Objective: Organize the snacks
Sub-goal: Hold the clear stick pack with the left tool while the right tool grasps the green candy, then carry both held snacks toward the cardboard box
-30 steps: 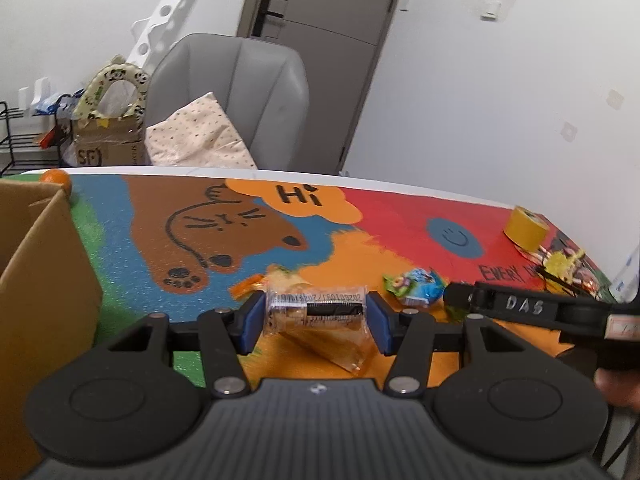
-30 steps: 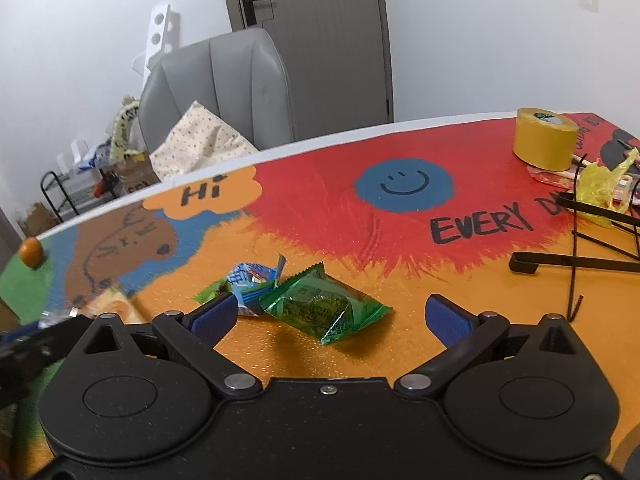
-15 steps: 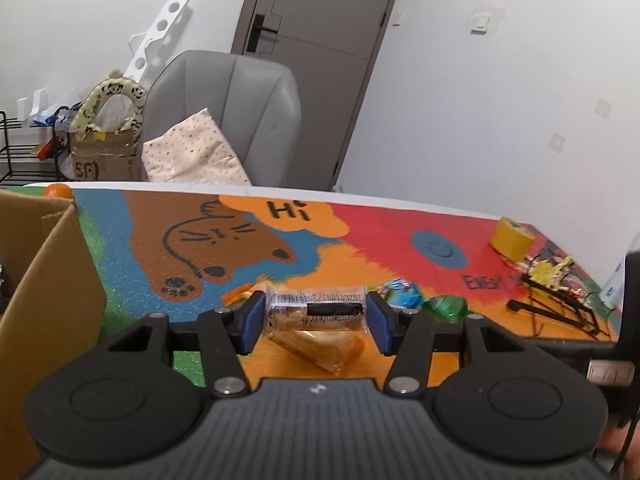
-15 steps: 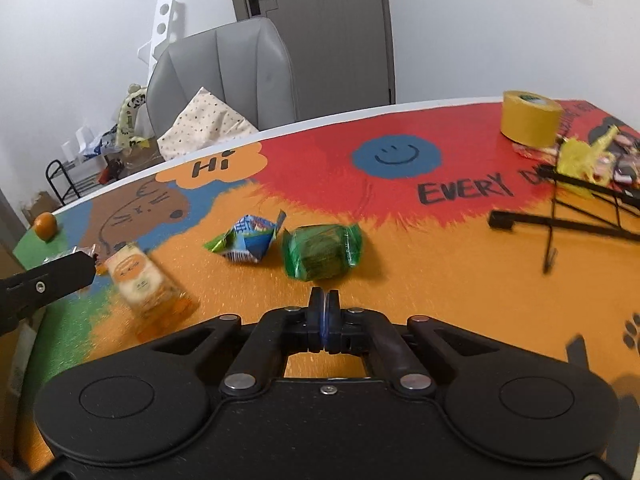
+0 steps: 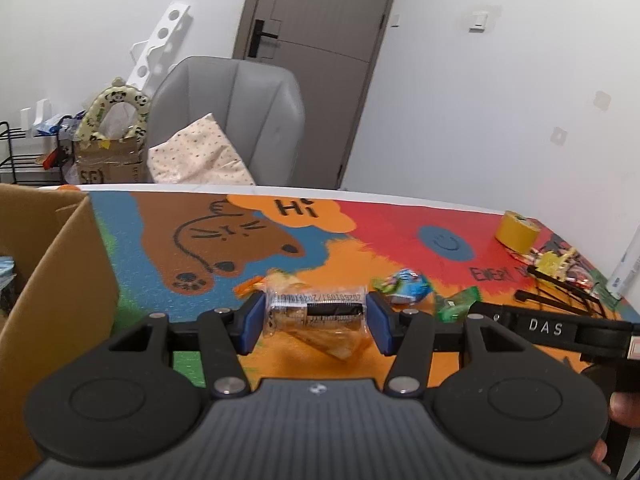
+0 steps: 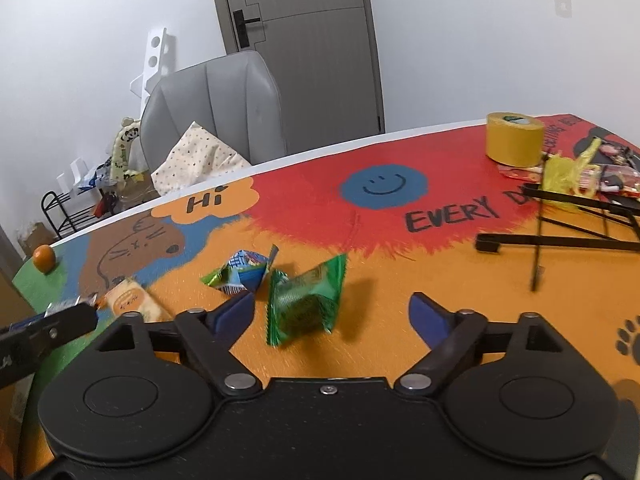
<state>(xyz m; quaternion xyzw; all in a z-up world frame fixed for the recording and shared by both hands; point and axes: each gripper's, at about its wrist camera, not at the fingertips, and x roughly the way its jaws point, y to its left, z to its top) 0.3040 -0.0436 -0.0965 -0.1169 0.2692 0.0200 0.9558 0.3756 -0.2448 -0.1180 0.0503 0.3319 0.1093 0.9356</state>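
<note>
My left gripper [image 5: 316, 316] is shut on a clear-wrapped biscuit packet [image 5: 316, 310], held just above the colourful table mat [image 5: 360, 240]. That packet shows in the right wrist view as an orange-and-cream packet [image 6: 128, 300] at the tip of the left gripper's finger [image 6: 52, 330]. My right gripper [image 6: 332, 312] is opening. A green snack packet [image 6: 306, 300] sits tilted between its jaws, nearer the left pad, and neither pad presses on it. A blue-and-green candy [image 6: 240, 272] lies just beyond. An open cardboard box [image 5: 60, 280] stands at the left.
A yellow tape roll [image 6: 514, 140], yellow wrappers [image 6: 568, 170] and a black wire stand [image 6: 560, 236] crowd the right of the table. A small orange [image 6: 44, 258] sits at the far left edge. A grey chair [image 5: 228, 120] with a cushion stands behind the table.
The right gripper shut on nothing behind the green packet, then opened again around it. The packet has turned and tipped up. The left gripper kept its hold on the biscuit packet.
</note>
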